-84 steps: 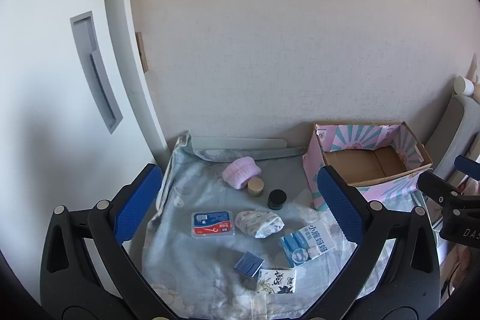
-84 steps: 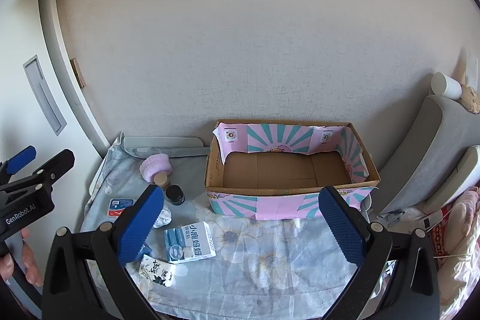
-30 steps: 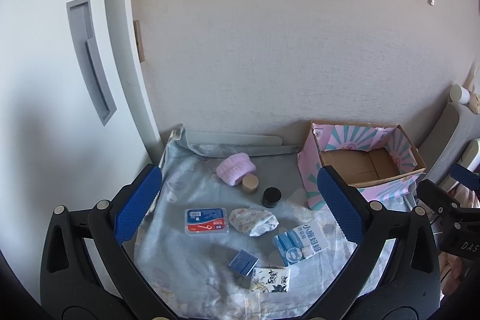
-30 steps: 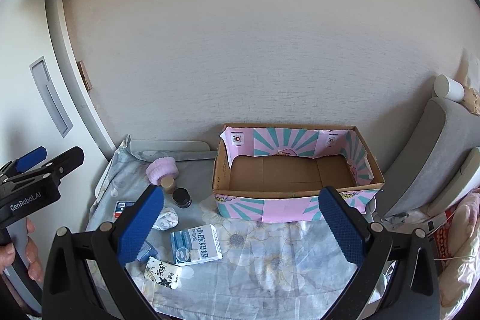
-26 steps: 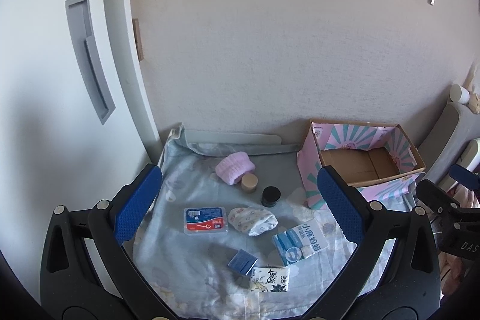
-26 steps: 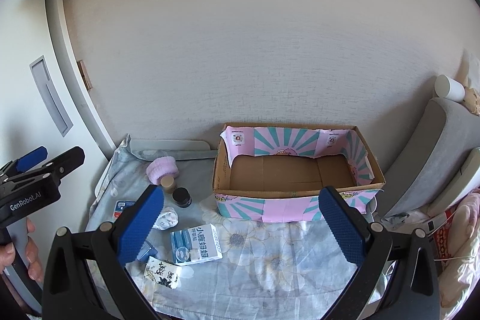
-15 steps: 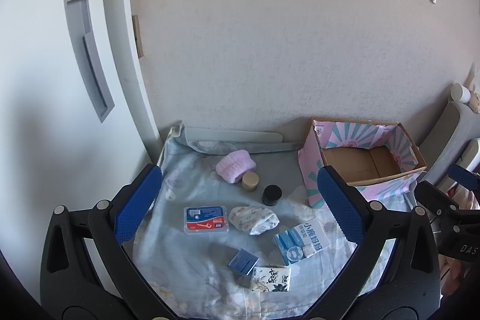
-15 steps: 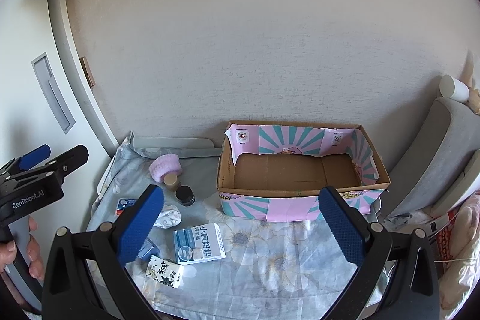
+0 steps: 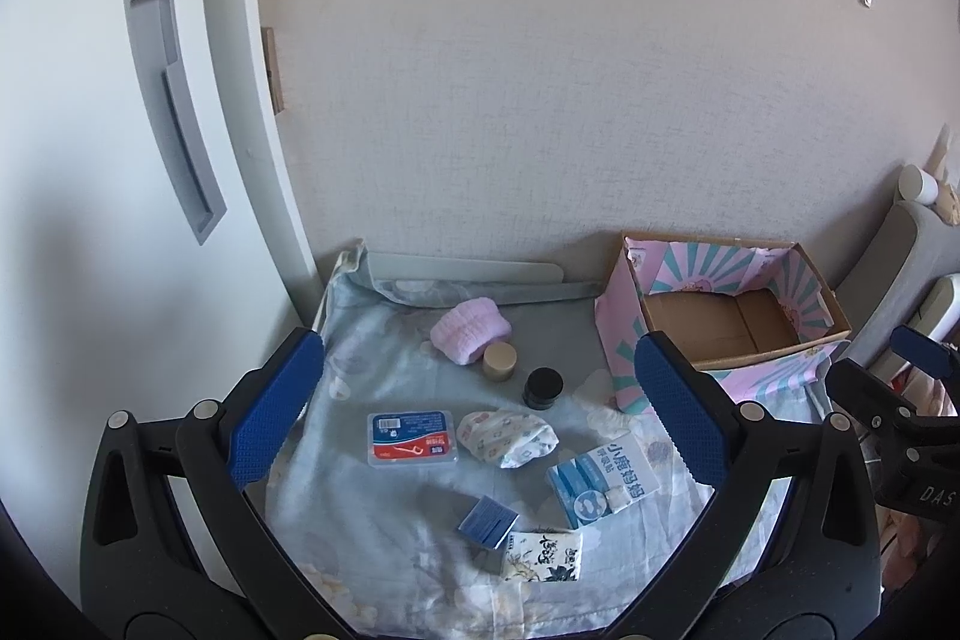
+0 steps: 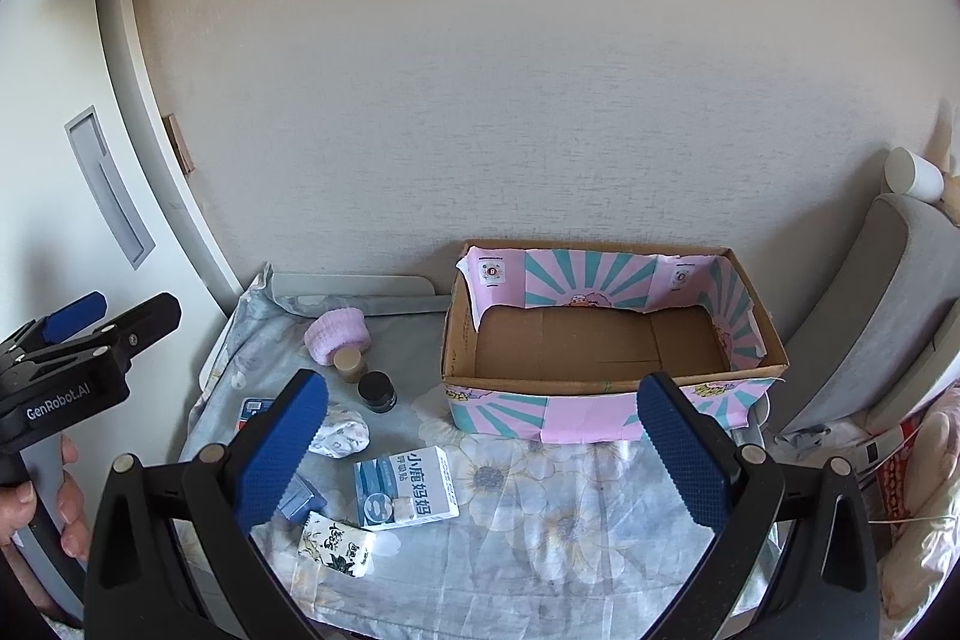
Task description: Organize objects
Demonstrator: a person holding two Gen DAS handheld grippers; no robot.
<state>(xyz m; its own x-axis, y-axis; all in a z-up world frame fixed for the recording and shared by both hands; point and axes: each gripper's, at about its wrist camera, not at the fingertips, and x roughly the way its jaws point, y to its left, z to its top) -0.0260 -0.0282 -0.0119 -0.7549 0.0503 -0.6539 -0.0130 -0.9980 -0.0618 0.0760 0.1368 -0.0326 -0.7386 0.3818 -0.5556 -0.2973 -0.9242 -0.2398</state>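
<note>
Covering the table, floral cloth (image 10: 540, 490) (beige wall (image 10: 510, 100) behind).

Both wrist views high, wallward, sharing box (image 9: 720, 322) (image 10: 600, 340).

Soft, even daylight fills both fisheye views, brightest toward the right edge and shading dimmer at lower left, with faint shadows, sharp focus at centre, strongly bowed edges and black vignetted corners.
</note>
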